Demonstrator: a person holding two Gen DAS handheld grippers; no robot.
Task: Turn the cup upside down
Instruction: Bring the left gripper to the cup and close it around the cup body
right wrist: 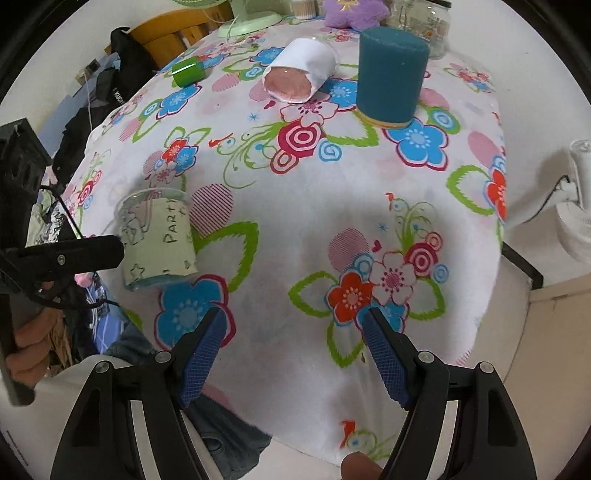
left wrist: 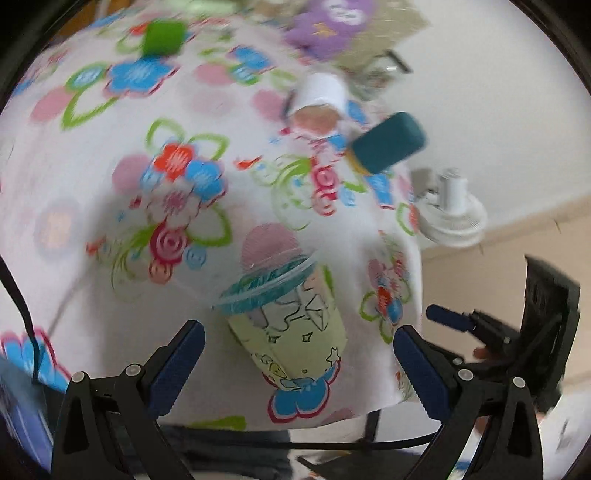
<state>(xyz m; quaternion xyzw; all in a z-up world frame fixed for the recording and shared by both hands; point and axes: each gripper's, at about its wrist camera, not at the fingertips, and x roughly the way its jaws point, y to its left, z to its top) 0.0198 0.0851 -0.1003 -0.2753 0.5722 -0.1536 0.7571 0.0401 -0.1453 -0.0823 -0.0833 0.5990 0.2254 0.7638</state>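
Note:
A clear cup with a pale green paper sleeve (left wrist: 291, 325) stands on the flowered tablecloth (left wrist: 110, 221) near its front left corner. It also shows in the right wrist view (right wrist: 157, 240), with "PARTY" written on the sleeve. My left gripper (left wrist: 299, 365) is open, its fingers either side of the cup and apart from it. It shows from the side in the right wrist view (right wrist: 74, 254), next to the cup. My right gripper (right wrist: 295, 350) is open and empty over the cloth's front edge. The left wrist view is blurred.
A teal cylinder (right wrist: 389, 74) stands at the back right. A white-wrapped cup (right wrist: 301, 70) lies on its side next to it. A green cup (right wrist: 188, 72) lies at the back left. A purple plush (right wrist: 354, 13), glass jars (right wrist: 424, 22) and a fan base (right wrist: 251, 20) line the far edge.

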